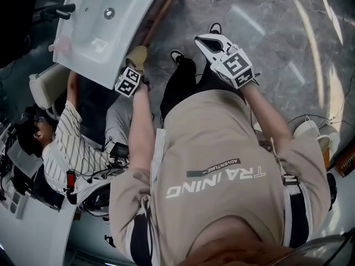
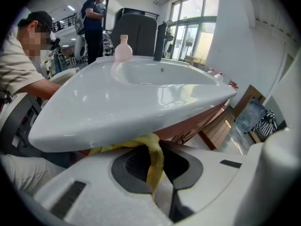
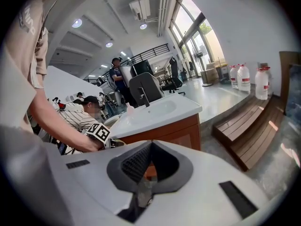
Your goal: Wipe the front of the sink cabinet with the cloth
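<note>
Two grippers: left gripper pinching cloth; right gripper closed, empty. Best practice: press cloth flat on cabinet front.

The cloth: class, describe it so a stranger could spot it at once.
Find the white sink on its brown wooden cabinet. Just under the sink's rim, the left gripper is shut on the cloth, the only yellow, crumpled thing there.

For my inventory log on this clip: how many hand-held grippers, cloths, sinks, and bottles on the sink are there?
Hand-held grippers: 2 (left hand-held gripper, right hand-held gripper)
Cloth: 1
Sink: 1
Pink bottle: 1
Total: 5
</note>
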### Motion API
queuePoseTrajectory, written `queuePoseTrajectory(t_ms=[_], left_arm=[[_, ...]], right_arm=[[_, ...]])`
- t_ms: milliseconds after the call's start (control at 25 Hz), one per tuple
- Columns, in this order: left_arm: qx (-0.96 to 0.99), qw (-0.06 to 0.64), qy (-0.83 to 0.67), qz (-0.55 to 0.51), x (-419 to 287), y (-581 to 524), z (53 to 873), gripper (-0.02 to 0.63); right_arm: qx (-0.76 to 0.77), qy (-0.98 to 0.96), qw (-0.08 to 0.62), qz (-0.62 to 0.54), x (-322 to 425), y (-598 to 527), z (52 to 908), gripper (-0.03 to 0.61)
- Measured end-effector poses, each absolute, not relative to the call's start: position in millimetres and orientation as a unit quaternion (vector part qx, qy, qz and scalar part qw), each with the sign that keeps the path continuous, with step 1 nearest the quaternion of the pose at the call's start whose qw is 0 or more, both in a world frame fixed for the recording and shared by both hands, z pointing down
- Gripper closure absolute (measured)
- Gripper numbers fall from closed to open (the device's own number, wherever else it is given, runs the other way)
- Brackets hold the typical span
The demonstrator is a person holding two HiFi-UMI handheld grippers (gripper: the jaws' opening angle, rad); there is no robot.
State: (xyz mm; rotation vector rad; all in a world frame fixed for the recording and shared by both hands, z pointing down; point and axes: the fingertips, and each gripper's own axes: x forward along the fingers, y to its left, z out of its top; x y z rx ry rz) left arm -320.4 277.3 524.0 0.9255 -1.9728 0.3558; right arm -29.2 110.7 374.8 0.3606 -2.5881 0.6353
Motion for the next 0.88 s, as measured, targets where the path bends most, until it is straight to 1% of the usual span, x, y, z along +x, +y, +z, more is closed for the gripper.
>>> queuePoseTrajectory(t_ms=[400,880], left_arm=[[0.377,0.448,-0.799,0.137,-297.9,224.7,523.3,0.574],[0.377,0.448,-0.802,0.117,-263.1,134.4,533.5,0.574]], right_arm=[[0.106,-0.941,0.228,0.225,-25.0,78.7,372.1,0.566],[0.091,-0.939,0.245,0.225,3.3,2.1,384.4,0.566]])
